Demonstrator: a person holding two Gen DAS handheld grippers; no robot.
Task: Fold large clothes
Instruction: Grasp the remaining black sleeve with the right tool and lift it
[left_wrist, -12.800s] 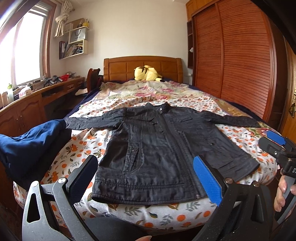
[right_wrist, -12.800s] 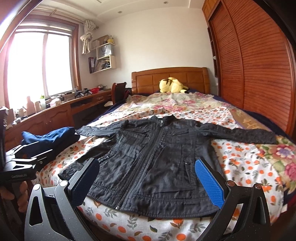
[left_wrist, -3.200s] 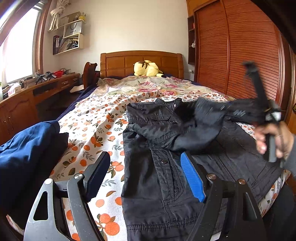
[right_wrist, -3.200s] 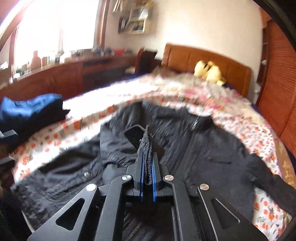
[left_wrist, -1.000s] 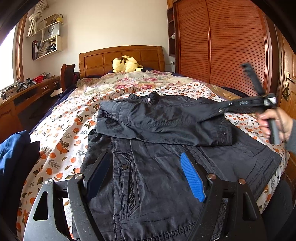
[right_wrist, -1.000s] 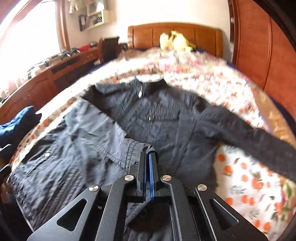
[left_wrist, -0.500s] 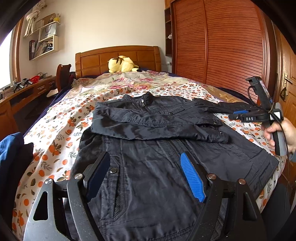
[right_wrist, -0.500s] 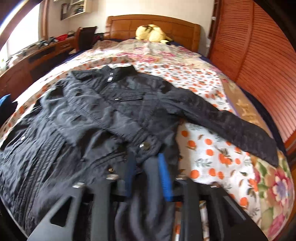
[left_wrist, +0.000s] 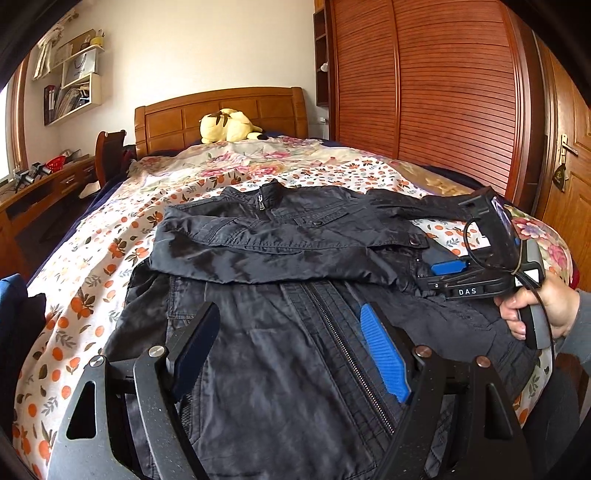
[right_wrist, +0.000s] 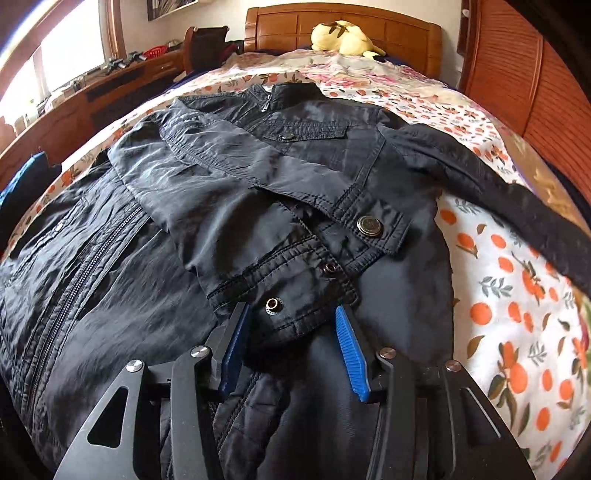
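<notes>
A black jacket (left_wrist: 280, 317) lies front up on the floral bed (left_wrist: 92, 266). Its left sleeve (left_wrist: 280, 247) is folded across the chest, with the cuff (right_wrist: 295, 295) at the jacket's right side. The other sleeve (right_wrist: 509, 203) still stretches out to the right over the bedspread. My left gripper (left_wrist: 291, 339) is open and empty, hovering over the jacket's lower front by the zipper. My right gripper (right_wrist: 291, 332) is open, its blue pads (right_wrist: 349, 350) either side of the cuff lying on the jacket; it also shows in the left wrist view (left_wrist: 454, 269).
A yellow plush toy (left_wrist: 229, 125) lies by the wooden headboard (left_wrist: 221, 110). A slatted wooden wardrobe (left_wrist: 424, 92) stands along the right. A desk (left_wrist: 40, 192) and chair stand at the left, with blue clothing (left_wrist: 14, 306) at the bed's near left.
My right gripper carried the left sleeve across the chest, set the cuff down at the jacket's right side and opened. The left gripper stayed open and shifted slightly.
</notes>
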